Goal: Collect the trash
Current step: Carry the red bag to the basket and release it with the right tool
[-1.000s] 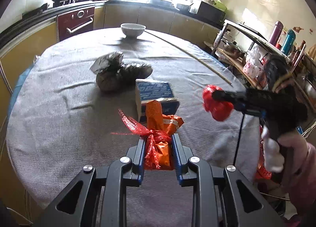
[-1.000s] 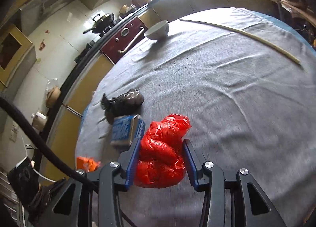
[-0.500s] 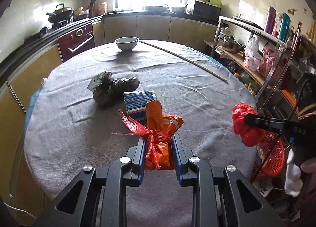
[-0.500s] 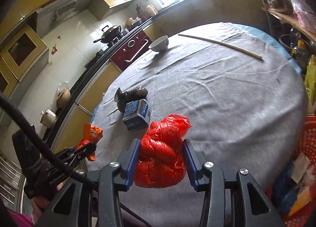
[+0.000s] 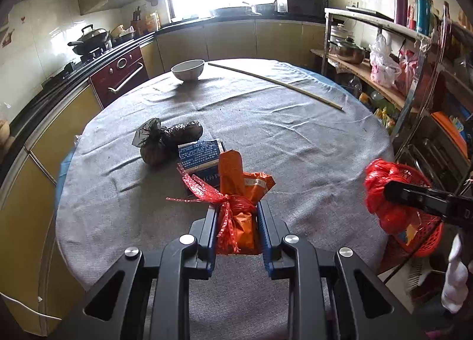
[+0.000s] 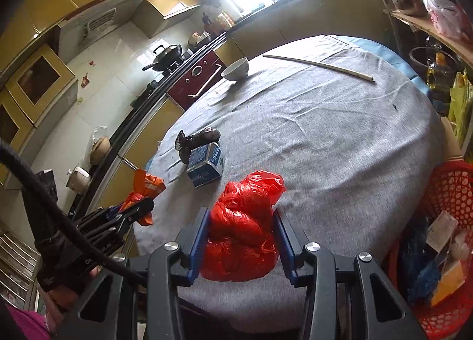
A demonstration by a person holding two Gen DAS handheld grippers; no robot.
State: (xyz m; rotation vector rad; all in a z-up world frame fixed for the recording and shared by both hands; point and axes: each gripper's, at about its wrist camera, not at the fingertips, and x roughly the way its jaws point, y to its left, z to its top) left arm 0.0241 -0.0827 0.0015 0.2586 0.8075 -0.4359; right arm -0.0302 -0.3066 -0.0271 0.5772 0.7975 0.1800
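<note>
My left gripper (image 5: 236, 216) is shut on an orange snack wrapper tied with red netting (image 5: 236, 192), held above the near edge of the round grey table (image 5: 266, 133). My right gripper (image 6: 241, 221) is shut on a crumpled red plastic bag (image 6: 242, 230), held off the table's right edge beside a red mesh trash basket (image 6: 455, 192) that holds several scraps. The bag (image 5: 381, 192) and basket (image 5: 425, 233) also show in the left wrist view. A blue carton (image 5: 201, 154) and a dark tied bag (image 5: 165, 139) lie on the table.
A white bowl (image 5: 188, 69) and a long thin stick (image 5: 275, 83) lie at the table's far side. A metal shelf rack (image 5: 414, 74) with pots and bags stands to the right. Kitchen counters and a stove (image 5: 88, 44) run along the left and back.
Both grippers have pulled back from the table with their loads. The right gripper has moved right, off the table's edge, and the red basket has come into its view.
</note>
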